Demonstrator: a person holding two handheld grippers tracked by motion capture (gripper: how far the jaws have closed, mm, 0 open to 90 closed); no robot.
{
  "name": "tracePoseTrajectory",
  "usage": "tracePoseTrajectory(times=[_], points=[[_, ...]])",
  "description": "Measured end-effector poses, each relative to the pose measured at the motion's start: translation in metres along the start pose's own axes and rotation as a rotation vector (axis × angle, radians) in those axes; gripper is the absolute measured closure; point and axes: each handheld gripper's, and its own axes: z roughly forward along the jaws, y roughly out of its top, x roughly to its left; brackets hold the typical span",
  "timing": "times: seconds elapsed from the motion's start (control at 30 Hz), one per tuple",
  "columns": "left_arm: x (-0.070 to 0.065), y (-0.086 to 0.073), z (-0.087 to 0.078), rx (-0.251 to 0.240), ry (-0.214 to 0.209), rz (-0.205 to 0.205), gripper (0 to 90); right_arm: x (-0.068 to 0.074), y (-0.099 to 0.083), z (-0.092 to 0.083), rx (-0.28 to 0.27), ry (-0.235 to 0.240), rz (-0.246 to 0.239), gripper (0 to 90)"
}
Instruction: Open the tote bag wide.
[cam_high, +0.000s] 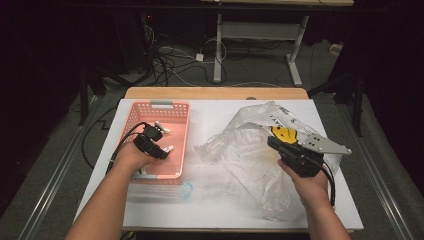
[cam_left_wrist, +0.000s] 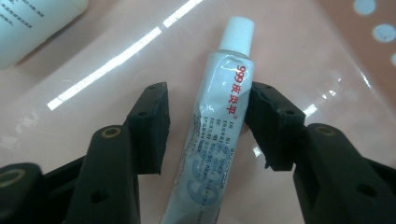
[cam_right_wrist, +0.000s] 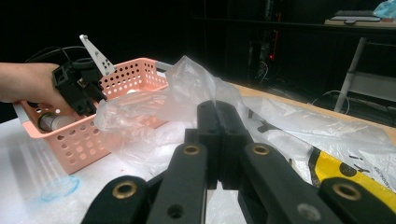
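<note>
Down in the pink basket (cam_high: 159, 107), the left tool (cam_left_wrist: 205, 126) straddles a small white-capped tube (cam_left_wrist: 219, 140) lying flat on the basket floor. Its long axis runs straight away between the jaws, cap farthest off. One jaw touches the tube's side and the other stands clear, so the tool is released, not yet grasping. Across the worktop (cam_high: 215, 205), the right tool (cam_right_wrist: 219, 140) is clenched on the clear plastic bag (cam_high: 240, 145).
</note>
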Motion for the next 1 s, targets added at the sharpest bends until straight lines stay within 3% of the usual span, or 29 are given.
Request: tracePoseTrajectory(times=[0.2,0.4,1.0], points=[[0.0011,-0.0011,0.0001,-0.021,0.004,0.005,61.1,0.0000,-0.0005,-0.0001,0.004,0.000,-0.005,90.0],[0.0012,-0.0013,0.0001,-0.025,0.002,0.007,64.3,-0.0001,-0.0006,0.0000,0.003,-0.001,-0.006,90.0],[-0.0012,-0.0042,0.0006,-0.059,0.014,0.023,65.3,-0.0044,-0.0039,0.0044,0.021,0.000,0.008,90.0]])
